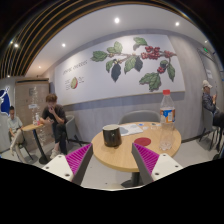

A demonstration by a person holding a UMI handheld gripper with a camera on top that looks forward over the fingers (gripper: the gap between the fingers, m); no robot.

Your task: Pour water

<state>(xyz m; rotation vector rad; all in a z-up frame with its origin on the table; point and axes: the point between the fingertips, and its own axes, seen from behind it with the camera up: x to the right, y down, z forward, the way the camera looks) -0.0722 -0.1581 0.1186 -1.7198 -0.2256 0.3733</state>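
A clear plastic water bottle [167, 108] with a red label stands upright on the far right side of a round wooden table [112, 152]. A dark cup [111, 136] stands near the table's middle, to the left of the bottle. My gripper [113, 160] is open and empty, its pink pads [80, 157] spread wide at the table's near edge. The cup is beyond the fingers, roughly centred between them. The bottle is ahead and to the right of the right finger [146, 158].
A flat white and dark object [131, 129] lies on the table behind the cup. A seated person [55, 118] is at a small table on the left, another person [208, 102] stands at the right. Chairs surround the left table.
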